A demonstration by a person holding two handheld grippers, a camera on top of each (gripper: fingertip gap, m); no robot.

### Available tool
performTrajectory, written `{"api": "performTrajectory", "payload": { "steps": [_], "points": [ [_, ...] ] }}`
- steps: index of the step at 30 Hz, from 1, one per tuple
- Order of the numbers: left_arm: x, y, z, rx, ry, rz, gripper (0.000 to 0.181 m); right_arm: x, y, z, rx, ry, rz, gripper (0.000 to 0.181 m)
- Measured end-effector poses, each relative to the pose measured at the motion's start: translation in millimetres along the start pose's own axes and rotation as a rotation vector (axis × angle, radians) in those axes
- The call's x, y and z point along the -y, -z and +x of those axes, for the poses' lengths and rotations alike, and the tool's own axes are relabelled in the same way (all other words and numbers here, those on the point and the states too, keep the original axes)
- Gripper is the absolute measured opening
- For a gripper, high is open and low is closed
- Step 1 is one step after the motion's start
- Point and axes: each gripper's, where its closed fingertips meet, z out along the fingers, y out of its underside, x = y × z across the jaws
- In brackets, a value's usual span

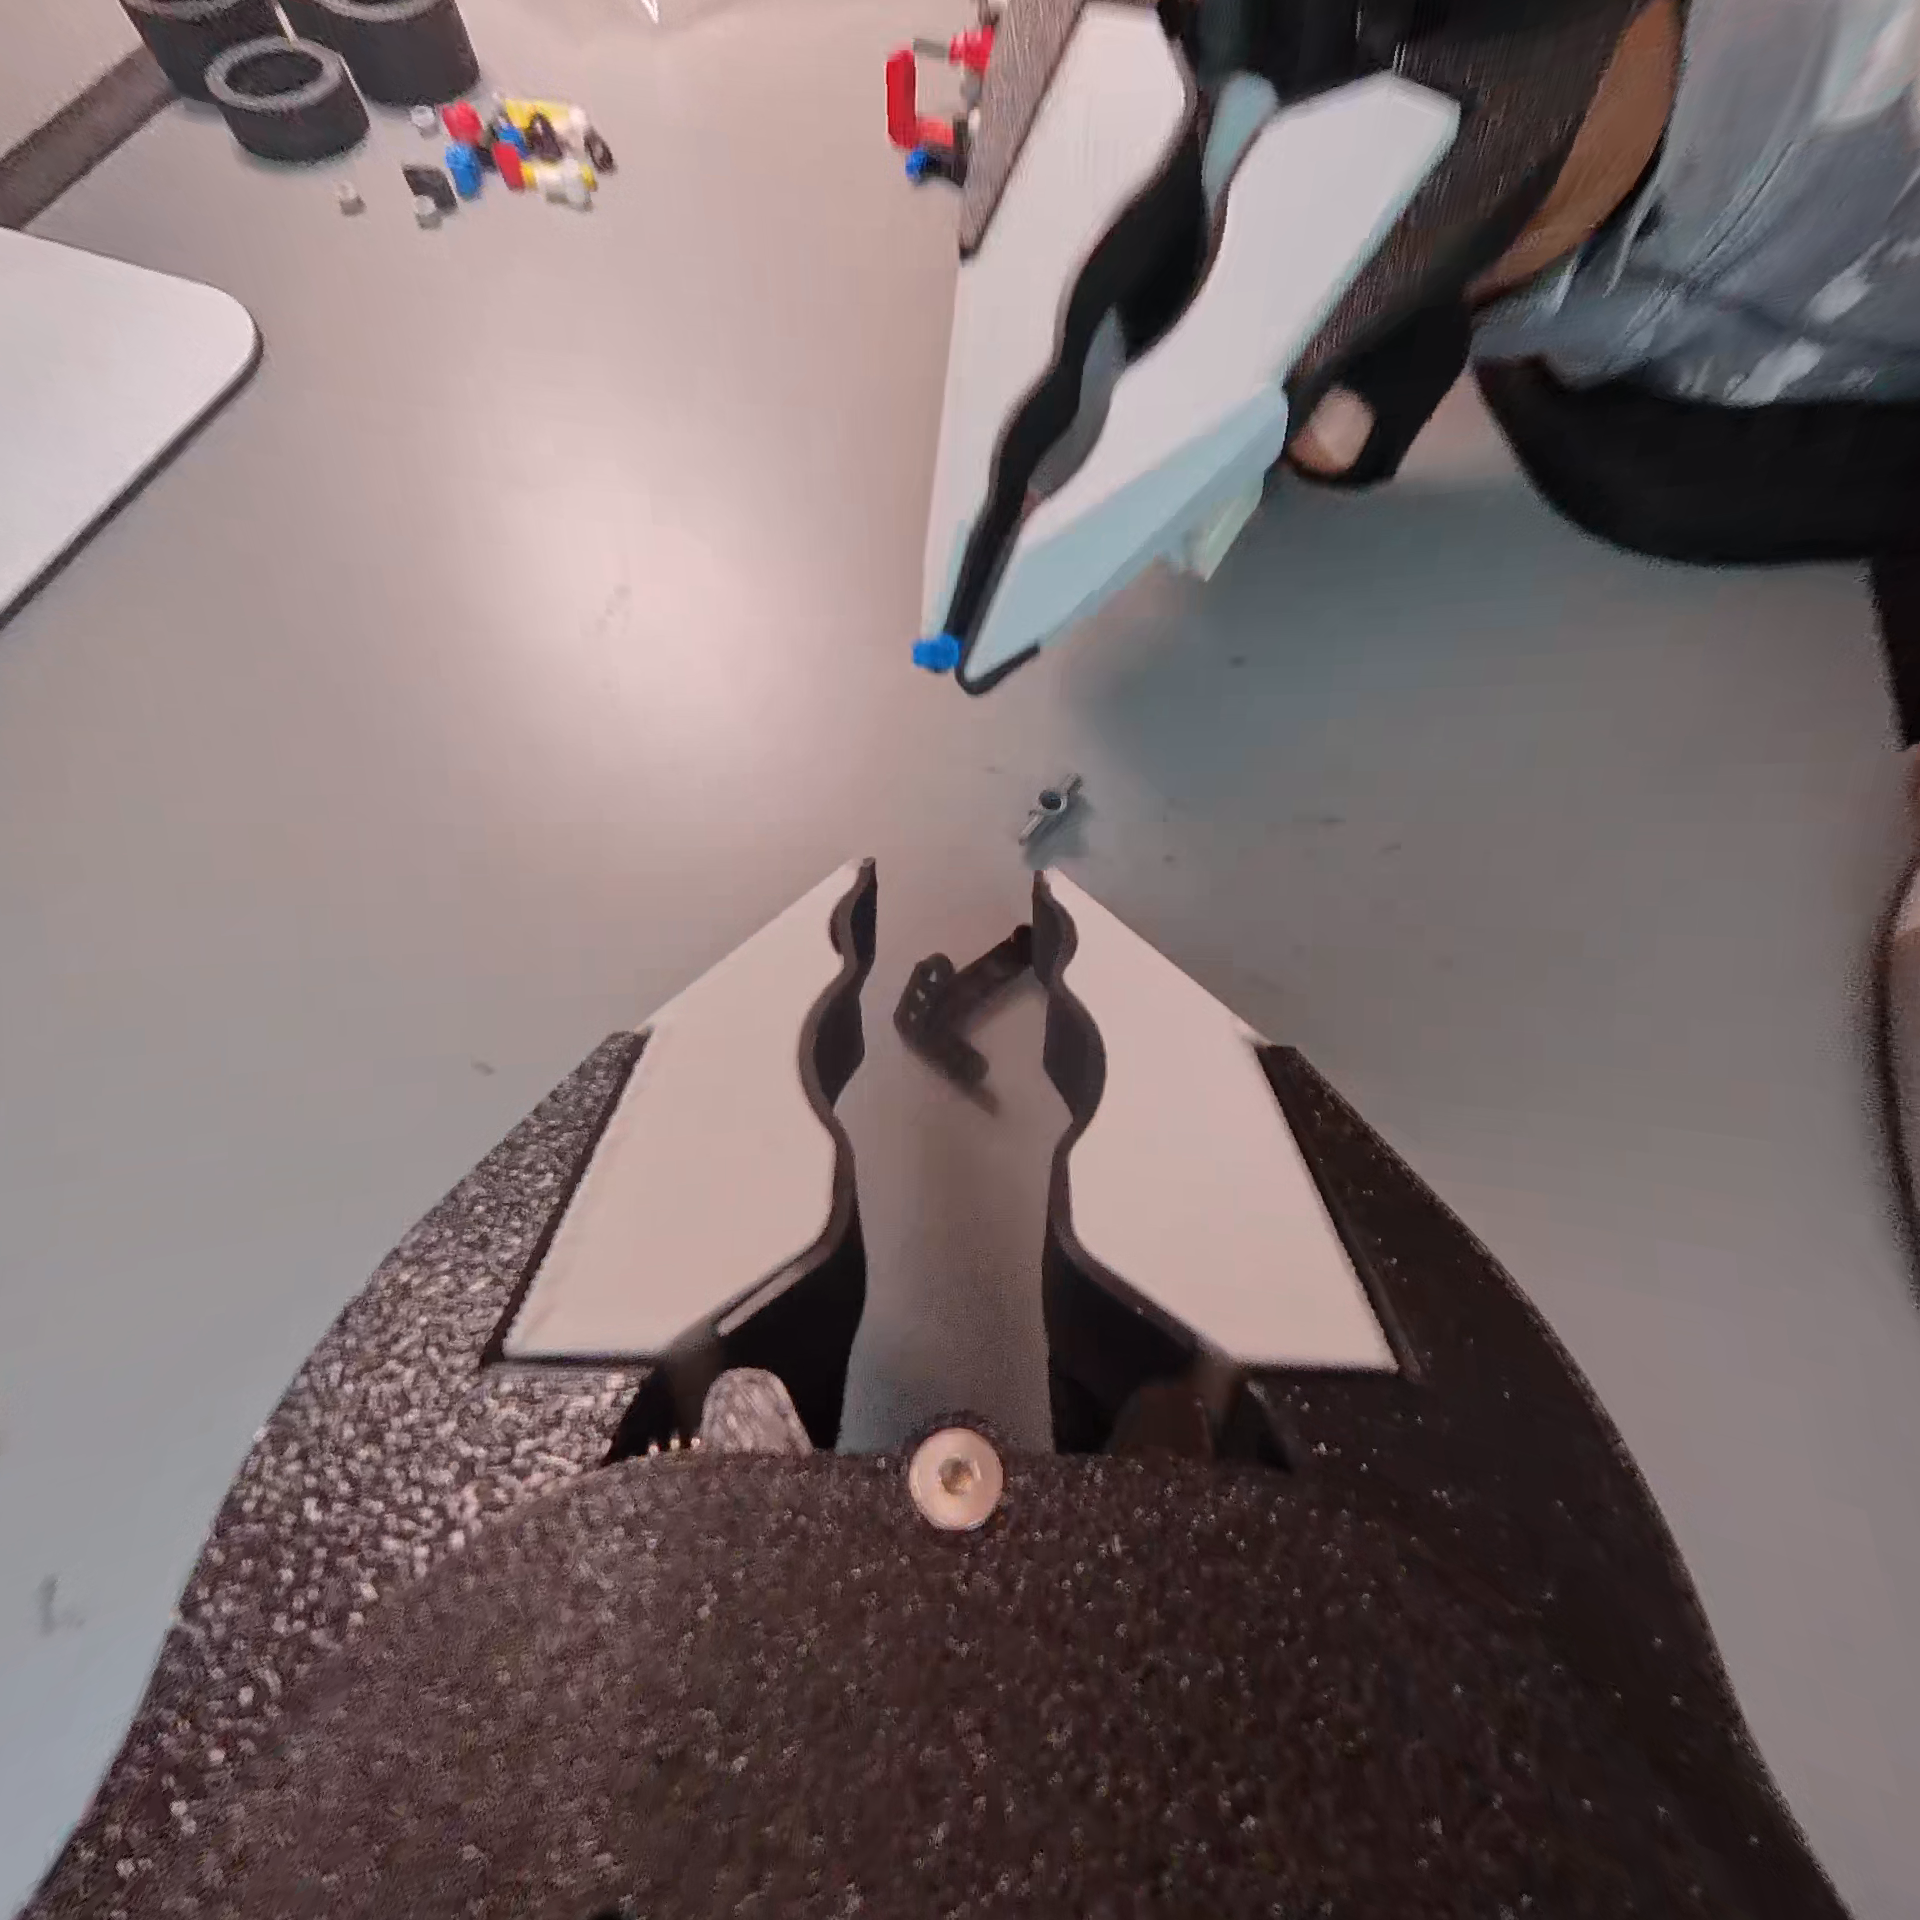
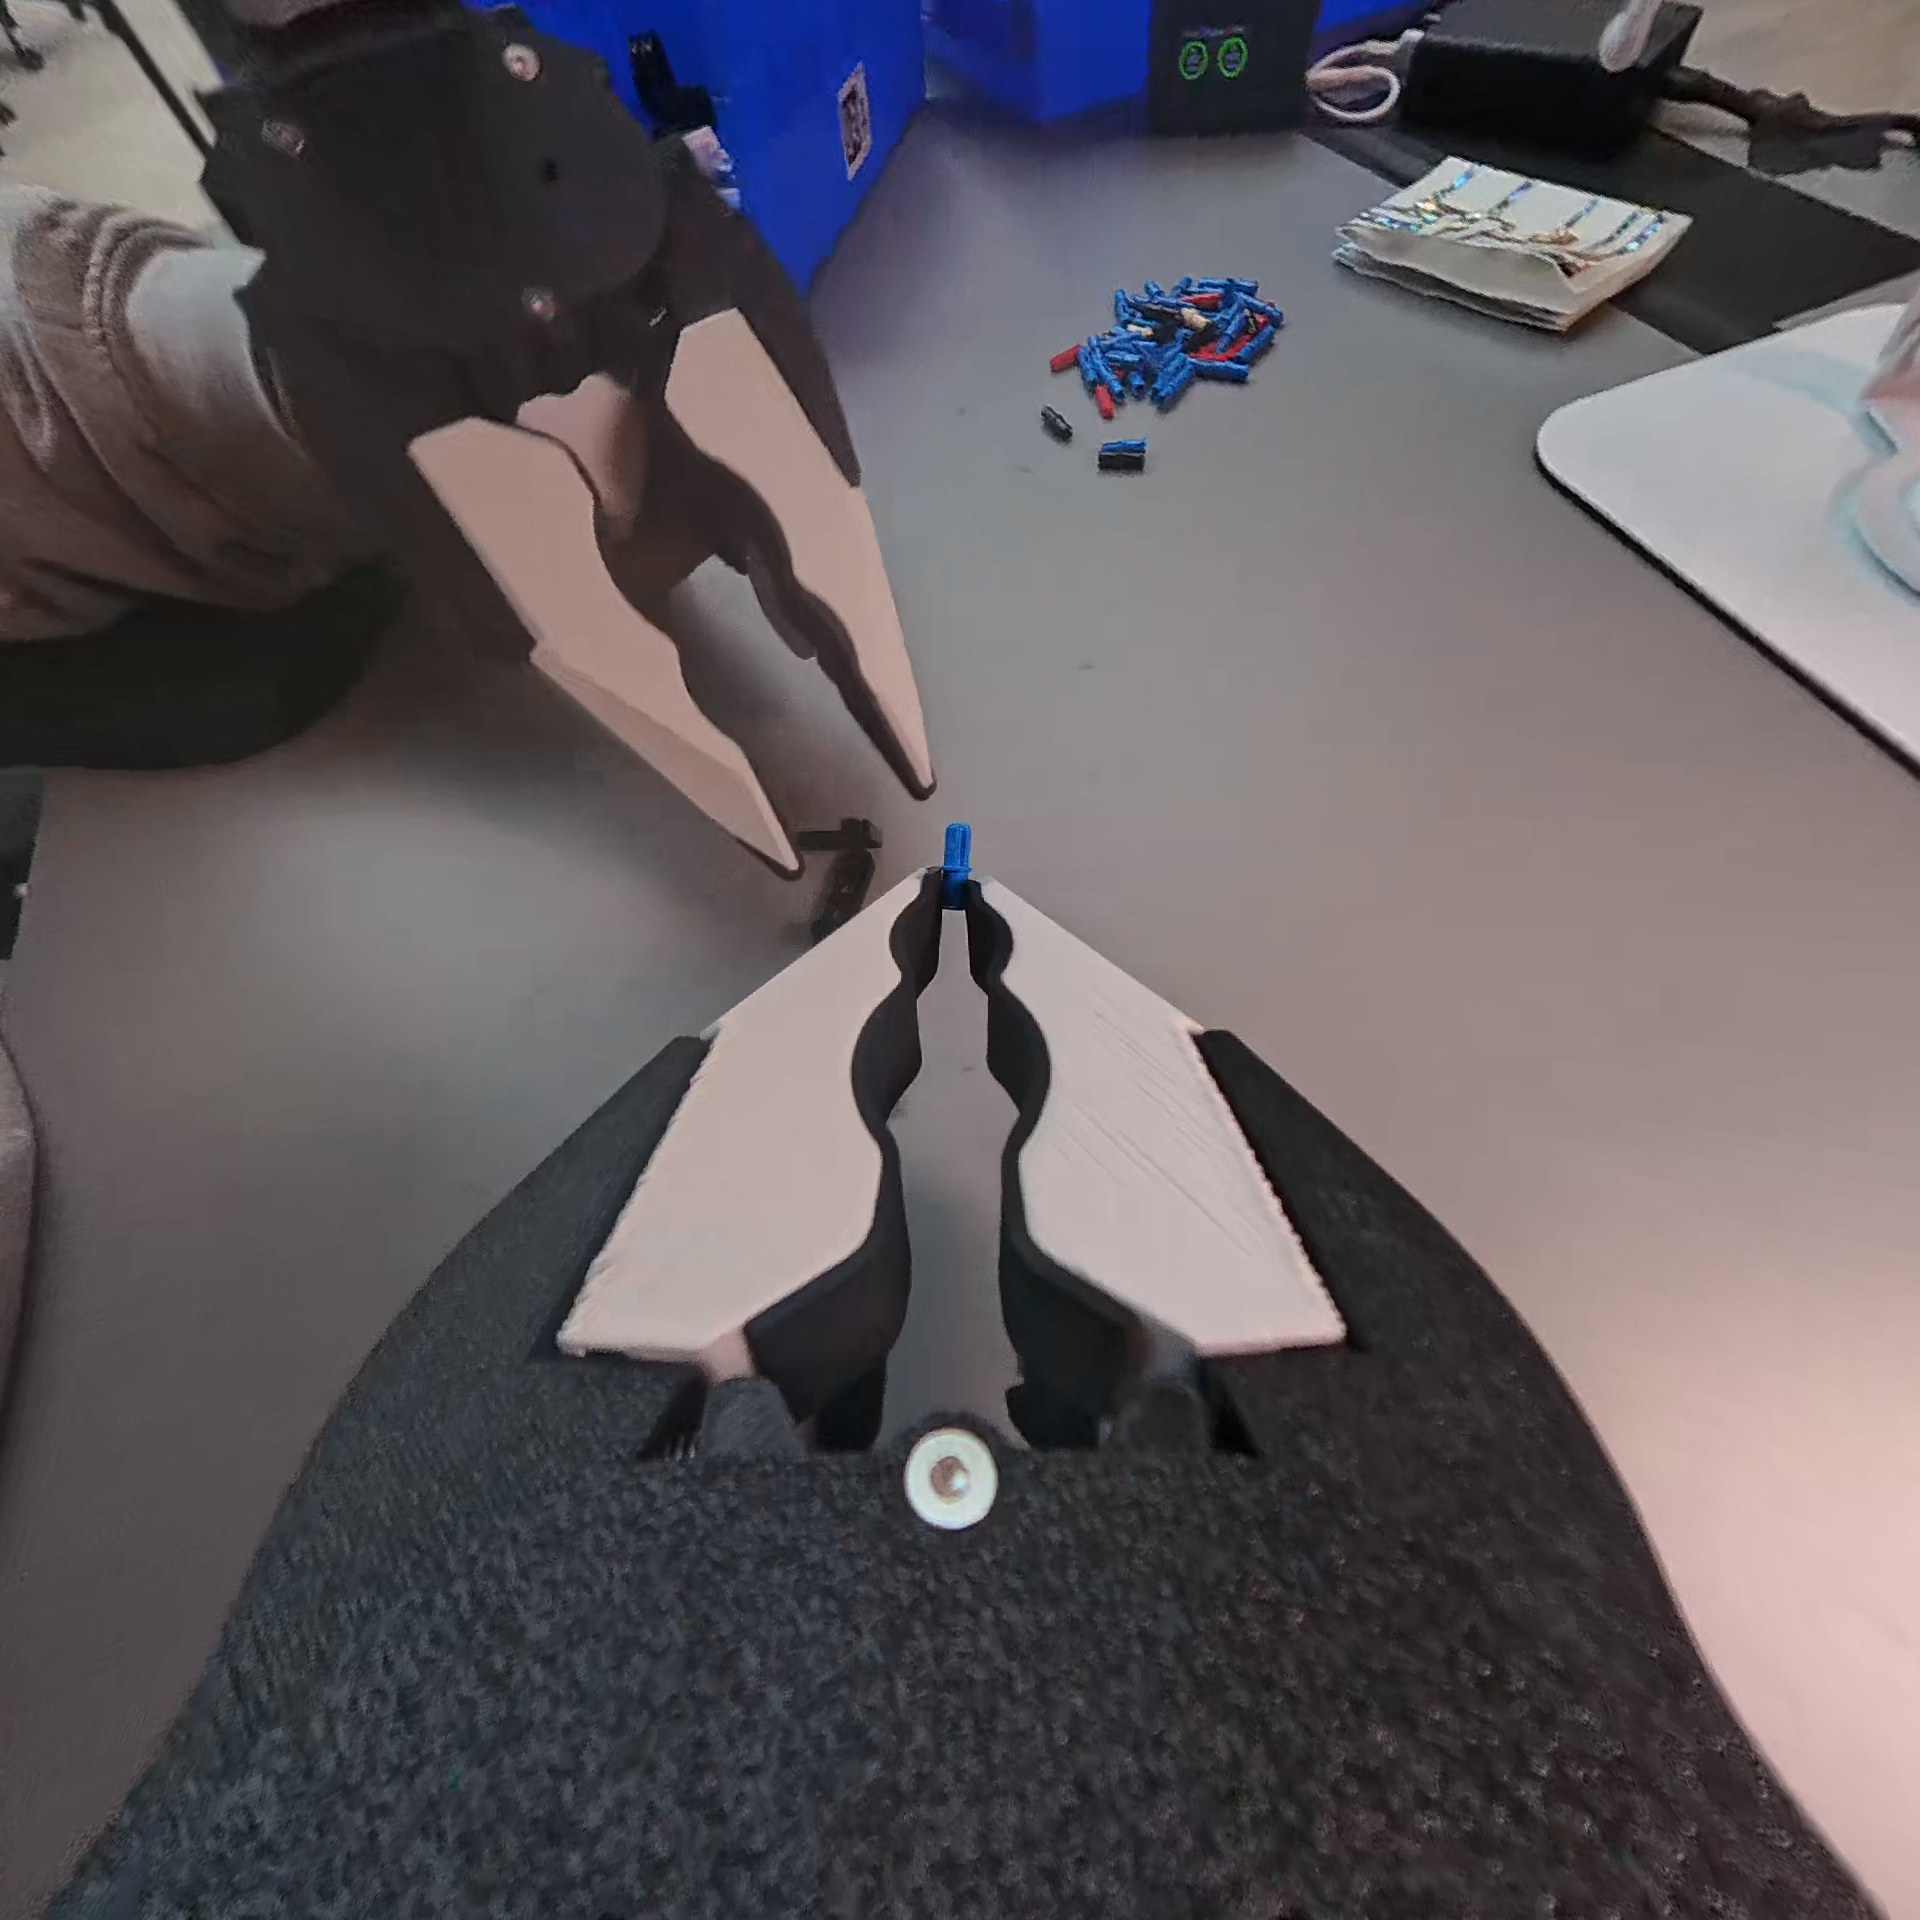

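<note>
Tongs: right [image 2: 954, 881] pinches blue pin [image 2: 955, 854]; left [image 1: 954, 883] (open) straddles black piece [image 1: 940, 1013].

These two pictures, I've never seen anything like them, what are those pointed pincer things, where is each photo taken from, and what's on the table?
Each pincer is a hand-held two-finger gripper, worked by a person rather than a robot arm. A camera sits on each one and looks forward along its fingers.

The left wrist view shows the left gripper from behind, open, over a small black angled part lying on the grey table. Just beyond it lies a small grey connector. Farther off are black tyres and a scatter of coloured small pieces.

The right wrist view shows the right gripper, shut on a small blue pin pinched at its tips. Beyond it lies a pile of blue and red pins, a folded packet and a white pad.

Each gripper also appears in the other's picture.
</note>
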Motion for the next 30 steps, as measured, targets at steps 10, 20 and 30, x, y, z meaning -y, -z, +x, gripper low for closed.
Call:
{"api": "performTrajectory", "payload": {
  "steps": [10, 20, 30],
  "points": [
    [26.0, 14.1, 20.8, -0.146, 0.045, 0.15, 0.011, 2.5, -7.4, -39.7, 0.081, 0.267, 0.022, 0.004],
    [28.7, 20.5, 9.2, -0.076, 0.014, 0.152, 0.003, 7.9, -3.5, -26.2, -0.003, 0.281, 0.037, 0.009],
    [-64.6, 71.0, -157.4, 0.63, 0.249, -0.14, 0.004, -43.2, -1.8, -16.5, 0.059, 0.221, -0.257, 0.022]
  ]
}}
